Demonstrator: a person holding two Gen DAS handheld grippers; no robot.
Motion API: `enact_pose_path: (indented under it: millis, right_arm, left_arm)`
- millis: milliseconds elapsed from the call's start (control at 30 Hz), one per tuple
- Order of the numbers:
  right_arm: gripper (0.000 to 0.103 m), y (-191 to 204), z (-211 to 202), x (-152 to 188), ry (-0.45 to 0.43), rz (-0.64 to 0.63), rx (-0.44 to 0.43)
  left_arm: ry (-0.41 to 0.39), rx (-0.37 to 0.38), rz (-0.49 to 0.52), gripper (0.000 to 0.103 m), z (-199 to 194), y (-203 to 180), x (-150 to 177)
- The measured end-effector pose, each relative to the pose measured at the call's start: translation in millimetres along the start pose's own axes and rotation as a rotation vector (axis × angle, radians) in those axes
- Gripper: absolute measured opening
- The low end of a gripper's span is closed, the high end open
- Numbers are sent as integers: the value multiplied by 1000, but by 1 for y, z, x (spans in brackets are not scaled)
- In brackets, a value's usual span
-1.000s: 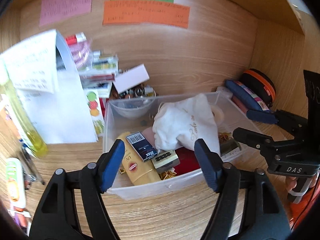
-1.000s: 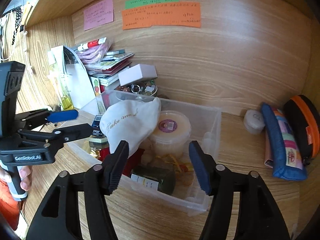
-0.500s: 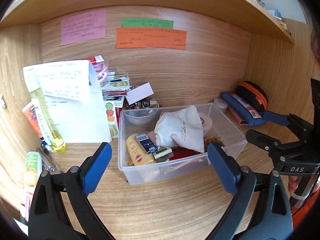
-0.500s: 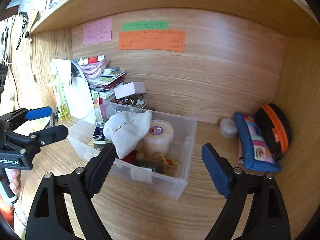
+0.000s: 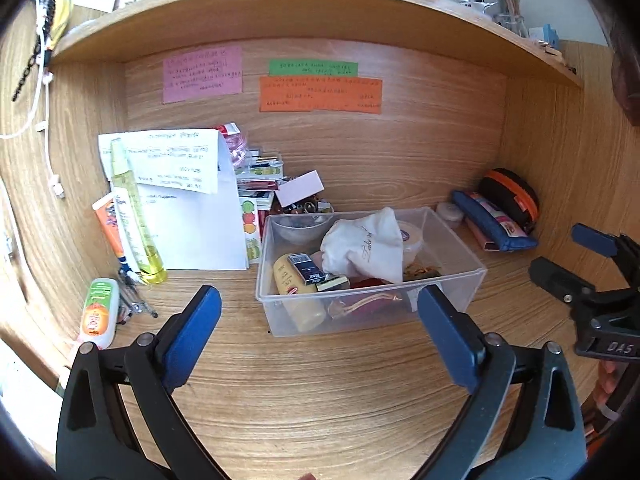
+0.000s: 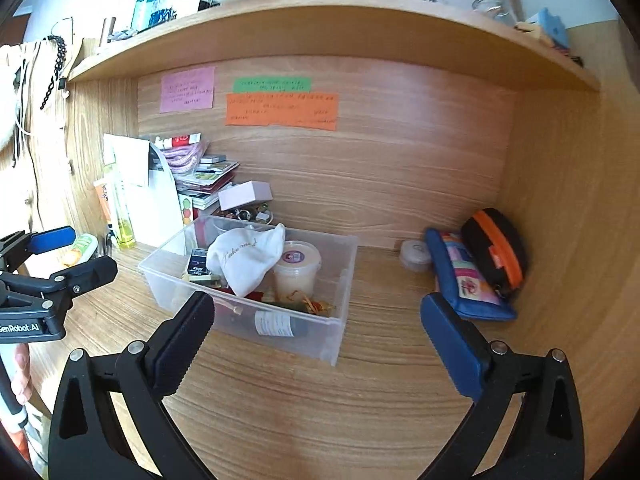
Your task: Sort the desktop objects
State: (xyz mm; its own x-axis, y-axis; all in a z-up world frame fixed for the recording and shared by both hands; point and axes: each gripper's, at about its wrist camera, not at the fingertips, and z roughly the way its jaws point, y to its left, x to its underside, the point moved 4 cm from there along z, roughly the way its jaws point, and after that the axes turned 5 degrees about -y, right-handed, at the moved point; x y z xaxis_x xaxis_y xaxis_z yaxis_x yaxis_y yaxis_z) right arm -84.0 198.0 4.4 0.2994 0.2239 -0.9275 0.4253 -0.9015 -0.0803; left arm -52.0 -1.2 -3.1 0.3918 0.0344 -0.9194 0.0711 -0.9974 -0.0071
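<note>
A clear plastic bin [image 5: 460, 292] [image 6: 340, 332] stands on the wooden desk. It holds a white cloth pouch [image 5: 368, 248] [image 6: 244, 256], a yellow tube [image 5: 292, 284], a small black box [image 5: 306, 268], a lidded tub [image 6: 296, 268] and other small items. My left gripper [image 5: 320, 340] is open and empty, held back from the bin's front. My right gripper [image 6: 316, 340] is open and empty, in front of the bin's right end. Each gripper shows at the edge of the other's view.
A blue pencil case [image 6: 464, 280] and a black-and-orange pouch [image 6: 496, 252] lie at the back right beside a small round tin [image 6: 414, 254]. At the left stand a paper sheet [image 5: 188, 208], a yellow bottle [image 5: 136, 220], tubes, pens and stacked booklets [image 6: 204, 172]. A shelf overhangs.
Both grippers have pulled back from the bin and opened wider. The bin now looks smaller and more of the desk and shelf shows.
</note>
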Motion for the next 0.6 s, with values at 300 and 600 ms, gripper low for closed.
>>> enact_pose_path:
  millis: [300,600]
  right_arm:
    - [103,-6,-26,6,-17,18,40]
    - [103,-1,-25,12,-5,16,27]
  left_arm:
    - [-33,-16,5,102,-15,-3,1]
    - [-58,-19,36,102,-19,-12,3]
